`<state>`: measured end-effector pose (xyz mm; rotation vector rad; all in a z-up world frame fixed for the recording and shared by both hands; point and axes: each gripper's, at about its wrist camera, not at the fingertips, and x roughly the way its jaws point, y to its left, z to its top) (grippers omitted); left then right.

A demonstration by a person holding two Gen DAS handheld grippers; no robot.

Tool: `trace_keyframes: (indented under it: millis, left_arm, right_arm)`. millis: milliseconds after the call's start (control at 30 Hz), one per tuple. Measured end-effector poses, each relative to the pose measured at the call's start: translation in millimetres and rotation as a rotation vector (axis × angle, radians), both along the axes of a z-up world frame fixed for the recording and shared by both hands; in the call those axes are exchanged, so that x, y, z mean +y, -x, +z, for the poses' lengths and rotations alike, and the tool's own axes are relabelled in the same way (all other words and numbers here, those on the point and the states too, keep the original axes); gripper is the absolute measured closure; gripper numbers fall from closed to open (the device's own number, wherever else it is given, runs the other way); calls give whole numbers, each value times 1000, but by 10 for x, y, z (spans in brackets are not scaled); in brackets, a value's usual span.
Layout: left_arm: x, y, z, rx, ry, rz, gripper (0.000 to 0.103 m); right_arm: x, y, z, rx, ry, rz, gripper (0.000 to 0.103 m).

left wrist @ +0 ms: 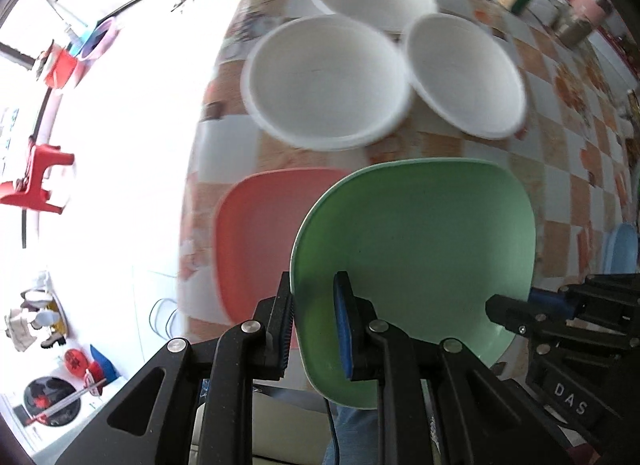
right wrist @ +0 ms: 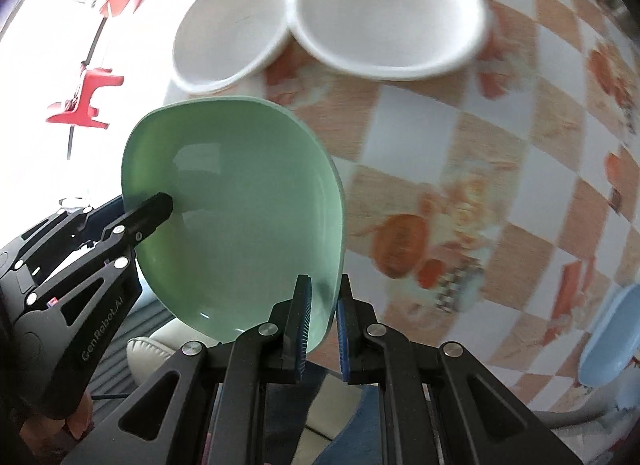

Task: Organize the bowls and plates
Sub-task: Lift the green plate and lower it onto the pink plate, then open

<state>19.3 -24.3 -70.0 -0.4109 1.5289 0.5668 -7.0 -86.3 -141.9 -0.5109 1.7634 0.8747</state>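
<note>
Two grippers clamp one green plate (left wrist: 416, 249) from opposite edges, holding it in the air above the near edge of the table (left wrist: 560, 169). The left gripper (left wrist: 316, 325) pinches the plate's near-left rim, one pad under the rim and the blue pad on the inside face. The right gripper (right wrist: 322, 313) is clenched on the plate's right rim, the thin edge caught between its two ribbed pads. In the left wrist view the right gripper (left wrist: 504, 311) comes in from the right, its black finger lying on the plate's inner face. In the right wrist view the left gripper (right wrist: 156, 211) reaches in from the left in the same way, and the plate (right wrist: 236, 225) tilts with its hollow side toward the camera.

Under the green plate, to the left, a red plate (left wrist: 256, 233) lies flat on the table, partly hidden by the green one. Farther away three white bowls (left wrist: 328, 81) stand close together, rims touching or overlapping; the exact contact is blurred. A blue plate (right wrist: 612, 333) sits at the near right edge of the table. The table wears a checked cloth of white and orange squares with fruit prints. Jars (left wrist: 576, 21) stand along the far right side, too blurred to read. Off the table to the left, a red stool (left wrist: 36, 181) stands on the bright floor.
</note>
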Motion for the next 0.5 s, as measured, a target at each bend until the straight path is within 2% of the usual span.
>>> trace_keyframes:
  millis: [267, 500]
  left_arm:
    - [244, 284, -36, 22, -20, 46, 83]
    - [302, 336, -154, 32, -46, 16, 83]
  right_arm:
    - [407, 191, -162, 38, 3, 34, 89]
    - [500, 206, -315, 73, 20, -3, 89]
